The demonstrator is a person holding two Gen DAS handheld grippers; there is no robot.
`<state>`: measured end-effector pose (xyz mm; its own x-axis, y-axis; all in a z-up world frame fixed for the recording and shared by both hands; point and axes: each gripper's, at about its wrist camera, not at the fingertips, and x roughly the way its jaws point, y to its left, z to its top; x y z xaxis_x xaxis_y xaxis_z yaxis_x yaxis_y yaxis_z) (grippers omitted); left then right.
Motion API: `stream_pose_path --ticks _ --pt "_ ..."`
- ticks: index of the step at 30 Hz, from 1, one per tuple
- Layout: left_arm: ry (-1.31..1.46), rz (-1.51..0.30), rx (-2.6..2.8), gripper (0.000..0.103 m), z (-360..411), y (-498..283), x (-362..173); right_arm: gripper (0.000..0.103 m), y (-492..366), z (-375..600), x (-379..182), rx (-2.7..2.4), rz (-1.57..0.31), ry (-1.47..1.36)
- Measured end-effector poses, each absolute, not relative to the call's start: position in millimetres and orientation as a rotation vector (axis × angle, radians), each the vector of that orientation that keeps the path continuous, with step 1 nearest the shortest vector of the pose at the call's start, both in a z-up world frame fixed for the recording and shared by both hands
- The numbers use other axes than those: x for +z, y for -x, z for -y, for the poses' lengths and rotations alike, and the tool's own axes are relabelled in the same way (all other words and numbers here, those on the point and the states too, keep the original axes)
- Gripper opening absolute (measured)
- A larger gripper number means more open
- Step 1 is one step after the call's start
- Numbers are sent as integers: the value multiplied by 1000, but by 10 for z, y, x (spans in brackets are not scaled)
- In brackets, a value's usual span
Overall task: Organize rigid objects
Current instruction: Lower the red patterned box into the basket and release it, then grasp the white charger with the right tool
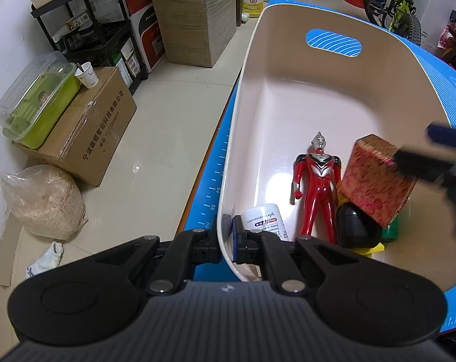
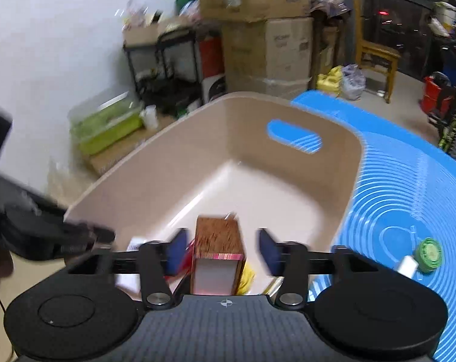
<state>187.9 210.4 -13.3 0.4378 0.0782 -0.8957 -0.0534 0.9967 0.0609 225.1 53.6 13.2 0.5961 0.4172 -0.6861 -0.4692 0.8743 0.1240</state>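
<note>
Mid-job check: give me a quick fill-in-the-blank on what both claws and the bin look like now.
The ____ claw clamps the bin wall.
The right claw, straddling the patterned box, is ____.
The toy figure lying in the bin is mostly ____.
Missing: left; open; red.

Place: a cluttered home storage room.
Showing it: stacked cardboard boxes (image 1: 194, 15) sitting by a black shelf (image 1: 86, 27), a bicycle (image 1: 399, 3) leaning, a wooden chair (image 2: 375, 51) standing.

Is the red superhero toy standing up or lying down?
Lying down. The toy lies flat on its back on the bin floor, face up.
</note>
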Motion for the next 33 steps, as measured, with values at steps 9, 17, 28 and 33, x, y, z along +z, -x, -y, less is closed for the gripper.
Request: stream_pose_path --ticks 9,17,28,33 --pt "-26 -1112 83 8 -2089 -1861 -143 74 -2459 117 315 359 -696 -43" --pt "-28 -1111 81 8 -2092 -1860 -145 74 -2801 713 -167 179 -755 -104" --pt "-28 -1110 81 8 -2086 -1858 -141 74 -2944 768 -856 98 -859 -58" --pt "-29 -1109 81 8 -2088 -1854 -142 57 -2987 815 -1034 72 -883 -70"
